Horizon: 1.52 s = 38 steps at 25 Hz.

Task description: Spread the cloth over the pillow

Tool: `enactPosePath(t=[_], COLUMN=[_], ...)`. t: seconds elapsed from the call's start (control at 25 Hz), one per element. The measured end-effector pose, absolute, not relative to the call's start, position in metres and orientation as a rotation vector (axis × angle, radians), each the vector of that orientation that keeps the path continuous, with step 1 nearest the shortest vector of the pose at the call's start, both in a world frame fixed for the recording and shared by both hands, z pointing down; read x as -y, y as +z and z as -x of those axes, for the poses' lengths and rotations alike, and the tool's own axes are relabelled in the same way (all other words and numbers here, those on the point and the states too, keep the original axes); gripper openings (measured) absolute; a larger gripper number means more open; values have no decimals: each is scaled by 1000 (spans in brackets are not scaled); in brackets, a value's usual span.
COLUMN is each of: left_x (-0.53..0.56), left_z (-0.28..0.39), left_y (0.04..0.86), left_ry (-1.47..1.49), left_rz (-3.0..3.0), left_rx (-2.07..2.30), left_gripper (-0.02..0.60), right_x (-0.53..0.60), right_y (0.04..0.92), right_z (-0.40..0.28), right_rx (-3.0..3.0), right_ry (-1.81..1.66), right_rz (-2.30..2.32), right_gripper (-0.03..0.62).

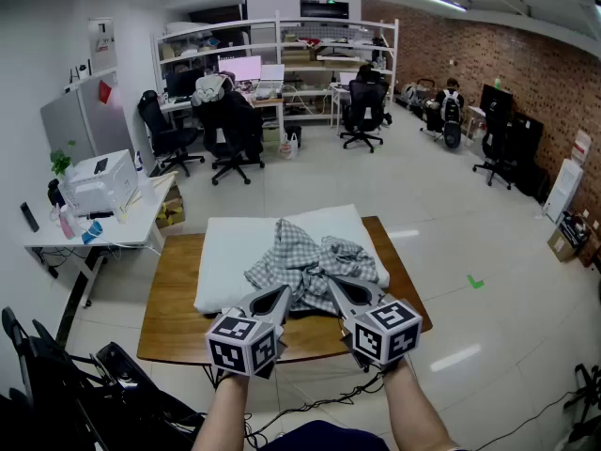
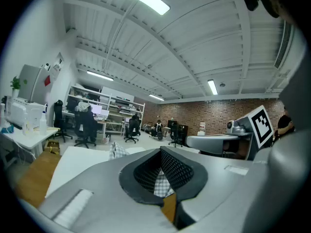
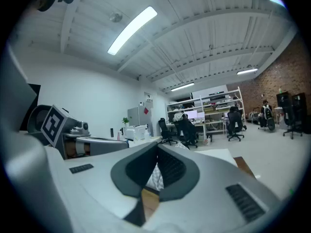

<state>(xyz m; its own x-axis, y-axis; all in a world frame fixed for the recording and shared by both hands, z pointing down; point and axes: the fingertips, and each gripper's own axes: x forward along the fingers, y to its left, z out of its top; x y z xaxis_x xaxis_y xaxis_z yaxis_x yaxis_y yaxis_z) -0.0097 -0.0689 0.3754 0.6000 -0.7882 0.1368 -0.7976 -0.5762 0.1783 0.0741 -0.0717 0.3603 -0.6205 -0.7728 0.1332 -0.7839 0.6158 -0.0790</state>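
On the wooden table (image 1: 172,319) lies a white pillow (image 1: 225,250) with a grey-and-white checked cloth (image 1: 305,256) bunched in a heap on its right half. My left gripper (image 1: 280,296) is shut, its tip just short of the cloth's near edge. My right gripper (image 1: 334,287) is shut too, with its tip at the heap's near side. In the left gripper view the gripper (image 2: 161,151) has its jaws closed, with checked cloth (image 2: 115,150) and pillow (image 2: 73,163) beyond them. In the right gripper view the gripper (image 3: 158,147) has nothing pinched that I can see.
A white side table with a printer (image 1: 99,181) stands to the left of the wooden table. A black cart (image 1: 56,383) sits at the lower left by my legs. Office chairs (image 1: 230,130) and desks stand far behind.
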Motion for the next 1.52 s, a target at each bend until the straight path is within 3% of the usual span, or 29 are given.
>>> enactPosePath(t=[0.68,1.12,1.32,1.52], left_x=[123,188,218,246], left_z=[-1,16,18,16], left_y=[399,463,493,516], left_ry=[161,305,370,425], left_rz=[-2551,-2494,-2479,-2456], left_rx=[1466,1440,1402,1378], left_gripper=[6,13,158,236], right_x=[104,141,155,167], right_y=[382,409,417,422], right_z=[-99,-84,-83,-87], right_rx=[2735,2668,2631,2586], right_ry=[194,260,277,291], right_rz=[-1292,-1336,-1367,-1409], right_gripper=[6,6,6,6])
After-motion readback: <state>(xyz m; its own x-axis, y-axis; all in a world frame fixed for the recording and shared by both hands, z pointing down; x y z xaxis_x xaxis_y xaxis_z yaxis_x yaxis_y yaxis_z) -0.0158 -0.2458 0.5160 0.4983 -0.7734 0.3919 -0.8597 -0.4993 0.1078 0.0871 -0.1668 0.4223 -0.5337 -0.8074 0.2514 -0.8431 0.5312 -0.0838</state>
